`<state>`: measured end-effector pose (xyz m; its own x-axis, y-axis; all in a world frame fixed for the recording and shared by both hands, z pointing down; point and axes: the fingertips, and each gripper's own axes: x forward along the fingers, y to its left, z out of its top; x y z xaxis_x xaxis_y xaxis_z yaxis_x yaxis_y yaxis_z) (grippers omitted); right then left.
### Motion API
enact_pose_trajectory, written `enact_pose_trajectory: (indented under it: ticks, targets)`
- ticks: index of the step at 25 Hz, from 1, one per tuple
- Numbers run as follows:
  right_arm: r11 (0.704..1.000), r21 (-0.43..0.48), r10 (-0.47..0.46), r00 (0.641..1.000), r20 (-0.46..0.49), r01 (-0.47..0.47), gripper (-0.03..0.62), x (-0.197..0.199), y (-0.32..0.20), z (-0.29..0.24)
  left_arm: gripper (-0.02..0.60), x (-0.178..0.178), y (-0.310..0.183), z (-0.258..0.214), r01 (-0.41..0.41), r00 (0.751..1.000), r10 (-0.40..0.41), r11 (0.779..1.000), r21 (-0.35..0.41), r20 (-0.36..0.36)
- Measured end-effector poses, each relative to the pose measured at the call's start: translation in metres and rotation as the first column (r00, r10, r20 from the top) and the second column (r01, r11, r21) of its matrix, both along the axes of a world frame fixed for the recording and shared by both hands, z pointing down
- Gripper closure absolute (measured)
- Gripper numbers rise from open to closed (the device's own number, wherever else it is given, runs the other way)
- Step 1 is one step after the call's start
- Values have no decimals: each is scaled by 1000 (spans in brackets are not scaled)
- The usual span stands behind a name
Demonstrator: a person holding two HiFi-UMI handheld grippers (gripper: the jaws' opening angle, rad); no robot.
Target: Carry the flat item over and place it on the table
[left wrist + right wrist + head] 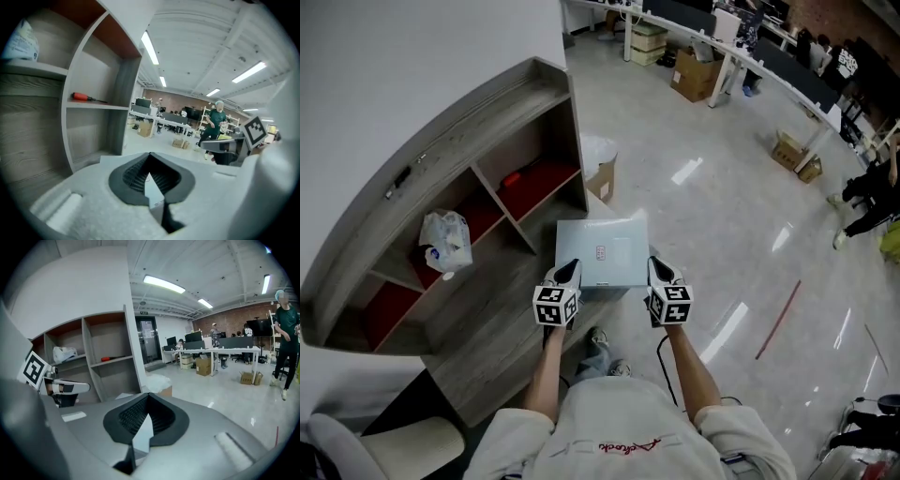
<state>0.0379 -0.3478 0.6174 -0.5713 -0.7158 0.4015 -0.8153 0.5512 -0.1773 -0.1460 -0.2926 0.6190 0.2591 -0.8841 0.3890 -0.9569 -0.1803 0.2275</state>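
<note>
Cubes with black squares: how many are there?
2. The left cube sits on the left tool and the right cube on the right tool, one at each side of the flat item. None seem hidden.

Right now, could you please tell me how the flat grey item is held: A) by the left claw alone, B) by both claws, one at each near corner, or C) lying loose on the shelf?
B: the left claw and right claw each clamp the near edge of the flat grey item.
</note>
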Motion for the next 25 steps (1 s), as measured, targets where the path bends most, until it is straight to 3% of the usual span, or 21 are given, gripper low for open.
enact_pose_trajectory:
  ticks: [10,25]
  targets:
    - [987,148,-68,994,80,56,591,17,57,-59,583,45,45,-59,-52,998,54,988,145,-11]
    - [970,235,-83,994,73,63,591,49,91,-79,583,85,71,-74,-66,998,69,977,202,-11]
